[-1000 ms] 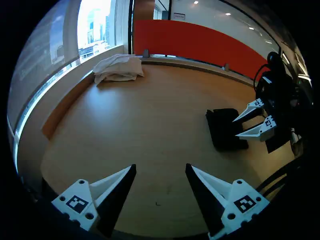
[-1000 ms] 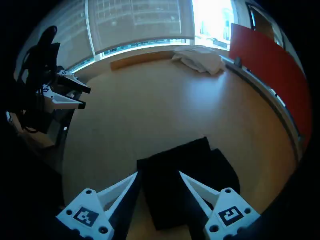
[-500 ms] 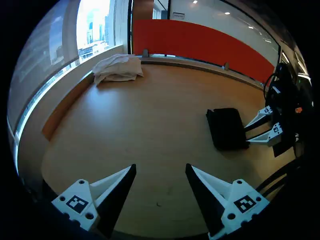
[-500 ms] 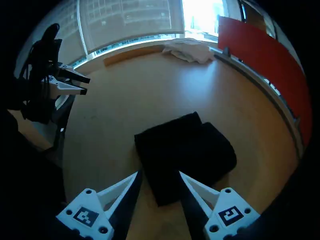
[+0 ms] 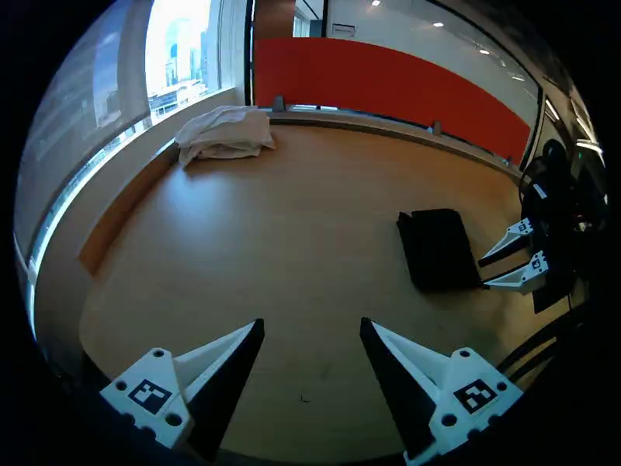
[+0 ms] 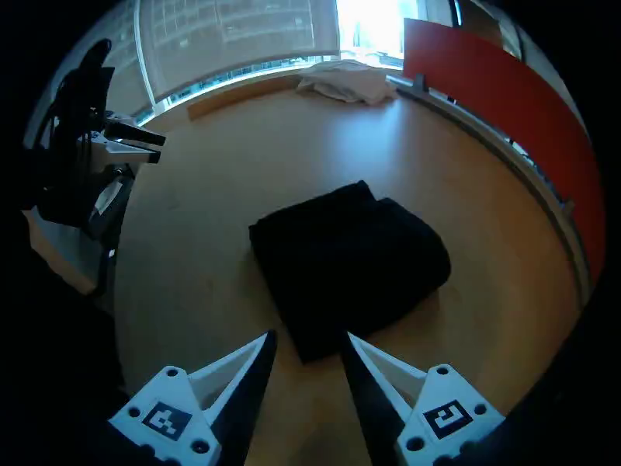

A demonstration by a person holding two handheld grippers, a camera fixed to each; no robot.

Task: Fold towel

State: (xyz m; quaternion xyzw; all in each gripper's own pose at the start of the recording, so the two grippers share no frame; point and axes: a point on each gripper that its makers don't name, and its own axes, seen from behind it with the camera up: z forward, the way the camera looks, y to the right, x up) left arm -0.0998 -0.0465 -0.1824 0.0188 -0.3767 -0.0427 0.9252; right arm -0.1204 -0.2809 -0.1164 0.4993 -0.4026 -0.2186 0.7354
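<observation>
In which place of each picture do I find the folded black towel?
Left gripper view: the black towel lies right of centre on the wooden table.
Right gripper view: the black towel lies at the centre of the picture.
Shared landmark: the white cloth pile at the far edge of the table.

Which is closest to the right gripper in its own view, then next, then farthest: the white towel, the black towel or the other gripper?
1. Black towel, just ahead of the right gripper.
2. Left gripper, off to the left side.
3. White towel, far back by the window.
</observation>
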